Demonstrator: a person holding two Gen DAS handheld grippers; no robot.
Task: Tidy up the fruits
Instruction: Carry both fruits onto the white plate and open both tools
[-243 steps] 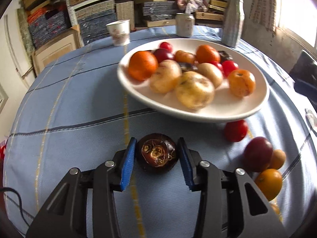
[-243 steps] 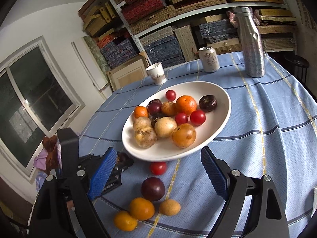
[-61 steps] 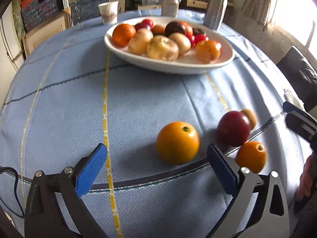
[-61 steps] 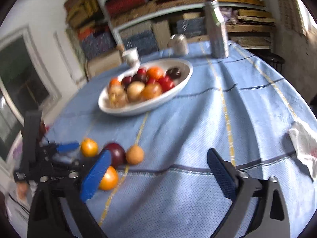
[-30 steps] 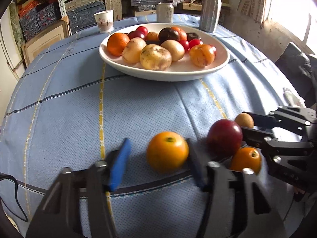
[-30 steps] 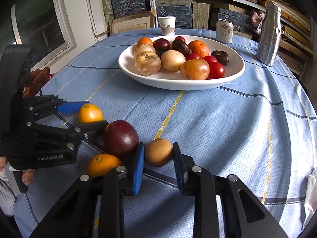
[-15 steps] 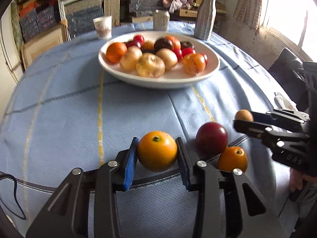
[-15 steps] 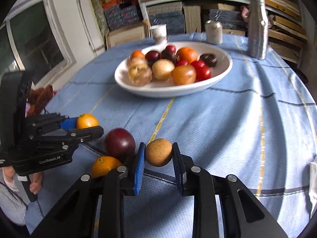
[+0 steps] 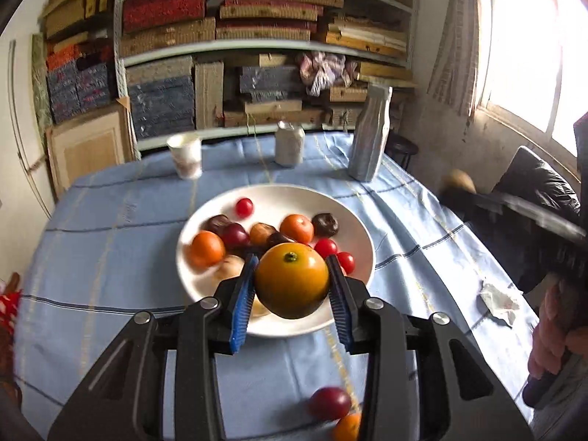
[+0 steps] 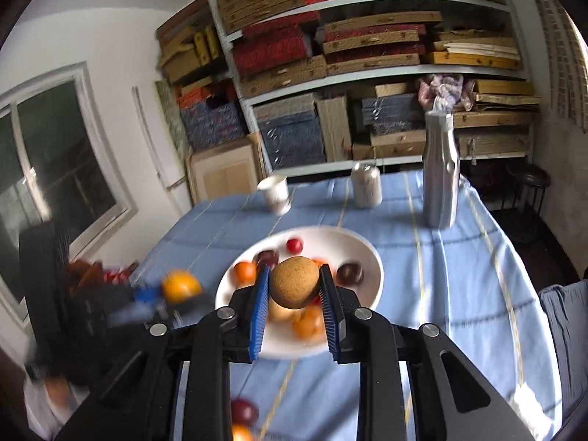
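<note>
Up above the worktop (image 9: pixel 110 220), the left hand-held gripper (image 9: pixel 292 286) is clamped on a large orange (image 9: pixel 292 280), its blue pads pressing both sides of the fruit. The orange hangs over the near rim of the white plate (image 9: pixel 352 228). On that plate lie smaller oranges, dark plums, cherry tomatoes, pale round fruit and brown dried ones. Near the bottom edge of the left view, a red plum (image 9: pixel 329 403) and a small orange (image 9: pixel 347 427) sit touching on the blue checked cloth.

The right hand-held gripper (image 10: pixel 294 296) is closed on a round tan fruit (image 10: pixel 294 282), likewise raised in front of the plate (image 10: pixel 371 257). In this view the left gripper with its orange (image 10: pixel 181 286) appears blurred at the left, level with the plate.

Beyond the plate stand a paper cup (image 9: pixel 185 156), a can (image 9: pixel 290 143) and a silver bottle (image 9: pixel 369 134). A crumpled tissue (image 9: pixel 498 299) lies near the worktop's right edge.
</note>
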